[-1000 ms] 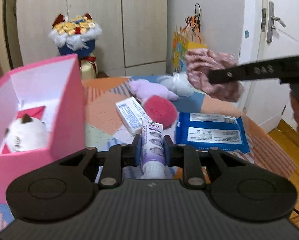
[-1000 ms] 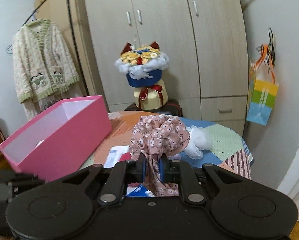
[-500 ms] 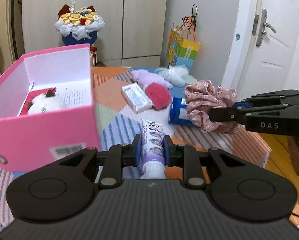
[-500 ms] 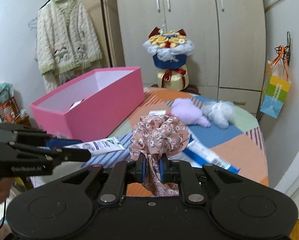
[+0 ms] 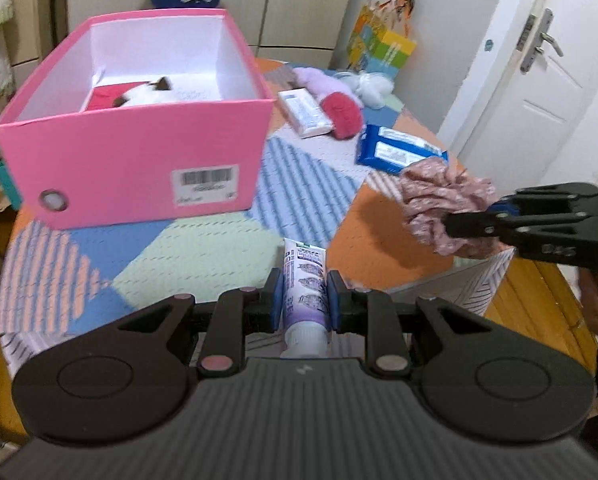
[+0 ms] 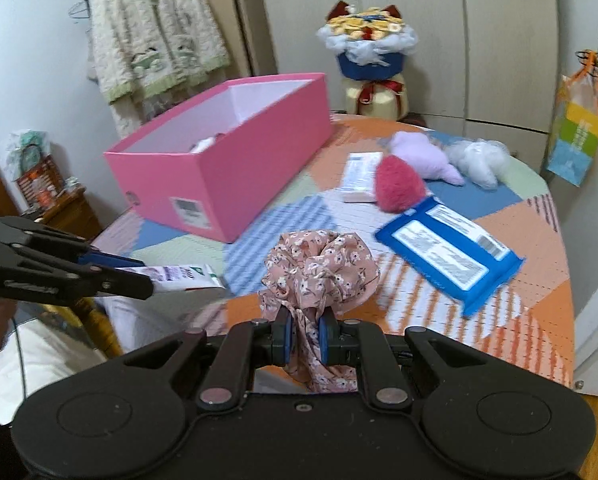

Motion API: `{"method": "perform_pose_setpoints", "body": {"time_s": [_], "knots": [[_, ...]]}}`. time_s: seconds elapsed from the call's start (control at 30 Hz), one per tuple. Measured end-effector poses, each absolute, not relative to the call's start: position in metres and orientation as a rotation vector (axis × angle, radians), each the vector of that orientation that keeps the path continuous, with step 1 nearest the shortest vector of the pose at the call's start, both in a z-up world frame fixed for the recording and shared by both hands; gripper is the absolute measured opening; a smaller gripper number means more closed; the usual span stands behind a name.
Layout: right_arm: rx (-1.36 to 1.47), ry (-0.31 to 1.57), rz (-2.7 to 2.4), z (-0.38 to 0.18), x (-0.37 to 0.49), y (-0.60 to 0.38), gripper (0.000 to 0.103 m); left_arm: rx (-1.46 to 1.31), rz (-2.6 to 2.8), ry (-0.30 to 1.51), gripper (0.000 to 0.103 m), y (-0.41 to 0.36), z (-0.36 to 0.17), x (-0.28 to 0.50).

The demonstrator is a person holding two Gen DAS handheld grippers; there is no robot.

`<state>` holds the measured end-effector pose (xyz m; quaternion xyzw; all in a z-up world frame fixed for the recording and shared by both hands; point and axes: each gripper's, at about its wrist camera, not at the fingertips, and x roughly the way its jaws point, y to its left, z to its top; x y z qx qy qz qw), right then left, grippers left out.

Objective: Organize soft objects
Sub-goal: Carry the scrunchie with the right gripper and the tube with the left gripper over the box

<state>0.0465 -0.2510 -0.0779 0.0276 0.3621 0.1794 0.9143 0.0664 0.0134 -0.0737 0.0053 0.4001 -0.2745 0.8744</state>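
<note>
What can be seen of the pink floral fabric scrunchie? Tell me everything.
The pink floral fabric scrunchie is a gathered ring of thin, ruffled cloth, dusty pink with small white flowers. The right gripper is shut on its lower folds, holding it bunched and clear of the patchwork table, with a loose tail hanging below the blue pads. In the left wrist view it hangs over the table's near right edge. Nothing else touches it.

A home bedroom: a wardrobe (image 6: 399, 40) along the wall, a cardigan (image 6: 155, 28) on a hanger, a white door (image 5: 539, 72), a wooden floor (image 5: 539, 292), and a patchwork-covered surface (image 6: 531, 240).
</note>
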Motion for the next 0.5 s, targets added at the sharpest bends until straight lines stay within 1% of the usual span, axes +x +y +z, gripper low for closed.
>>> {"method": "perform_pose_setpoints", "body": {"time_s": [0.23, 0.5], "knots": [[0.023, 0.746, 0.506, -0.046, 0.035, -0.227, 0.016, -0.007, -0.542, 0.868, 0.021, 0.043, -0.059, 0.059], [-0.024, 0.72, 0.629, -0.014, 0.042, -0.194, 0.016, 0.029, -0.494, 0.809, 0.021, 0.067, -0.023, 0.055]]}}
